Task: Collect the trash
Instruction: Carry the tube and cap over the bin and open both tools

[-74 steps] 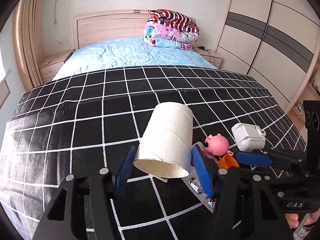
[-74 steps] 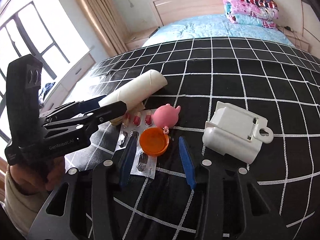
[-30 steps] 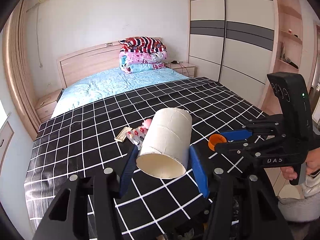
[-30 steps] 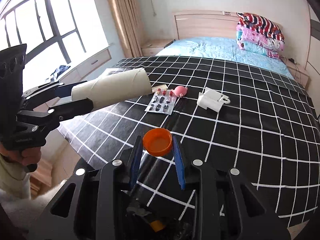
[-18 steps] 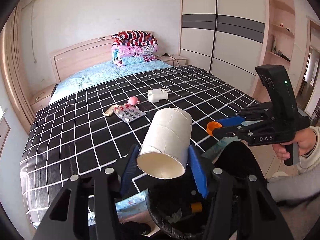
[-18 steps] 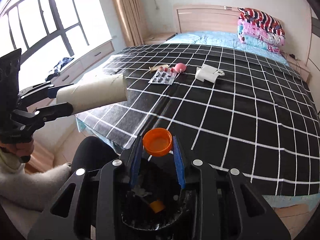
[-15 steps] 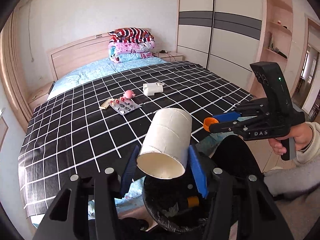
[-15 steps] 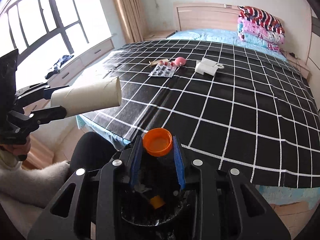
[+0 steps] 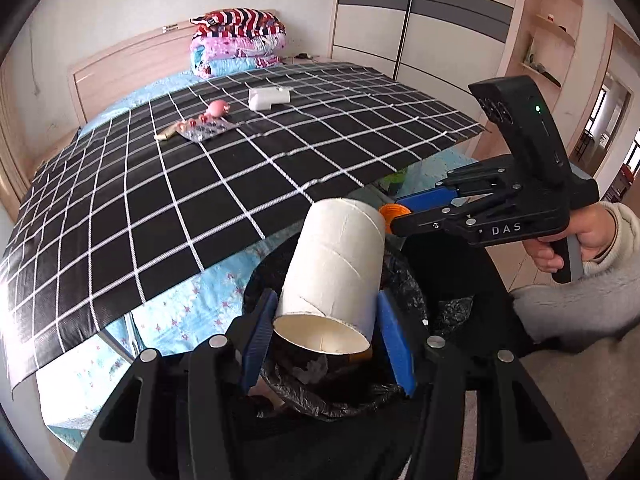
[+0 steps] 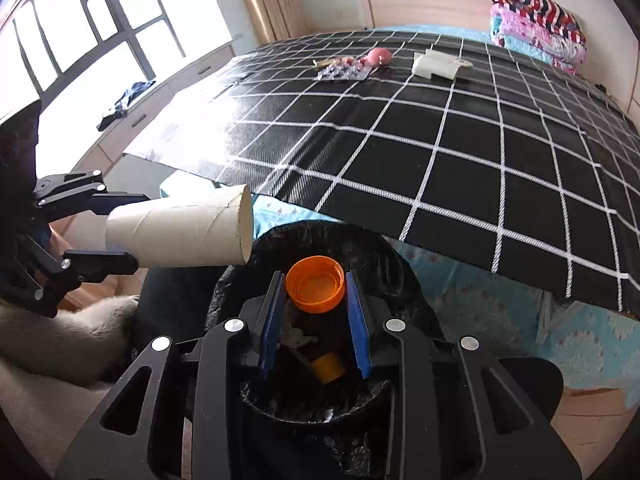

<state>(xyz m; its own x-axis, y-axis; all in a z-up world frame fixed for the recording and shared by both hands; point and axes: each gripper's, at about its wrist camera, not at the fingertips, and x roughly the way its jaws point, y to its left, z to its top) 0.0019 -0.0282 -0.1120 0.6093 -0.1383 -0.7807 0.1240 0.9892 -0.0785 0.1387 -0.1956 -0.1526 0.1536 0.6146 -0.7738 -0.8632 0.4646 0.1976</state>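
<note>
**Trash held over bin: release step pending**

Cardboard tube [image 9: 334, 268] clamped near its open end between the blue pads of the left gripper [image 9: 326, 336]; orange cap [image 10: 315, 289] pinched rim to rim by the right gripper [image 10: 316, 320]; both grippers closed on their loads, neither released

Step in hand, by judgement: drop-off; both items poised above the black-lined trash bin [image 10: 384, 258] at the foot of the bed; cap directly over the bin mouth; tube mostly over it from the left wrist view, though from the right wrist view its far end sits near the bin's left rim, so slight inward correction advisable before release

Next move calls for: open right jaws to drop cap; centre tube over the opening, tilt downward, open left jaws; keep grippers apart to avoid contact; watch for tube landing across the rim and rolling out

Appearance of task items: tube off-white, spiral-seamed, hollow, rigid-looking; cap bright orange, shallow, open side facing the camera; bin already holding crumpled scraps and a yellow-orange piece [image 10: 328, 367]

Remaining on the black grid cloth [image 9: 200, 200], well apart from the bin: pill blister pack [image 9: 206, 131], pink pig toy [image 9: 218, 108], white plastic box [image 9: 268, 98]; whether each counts as trash cannot be told
</note>
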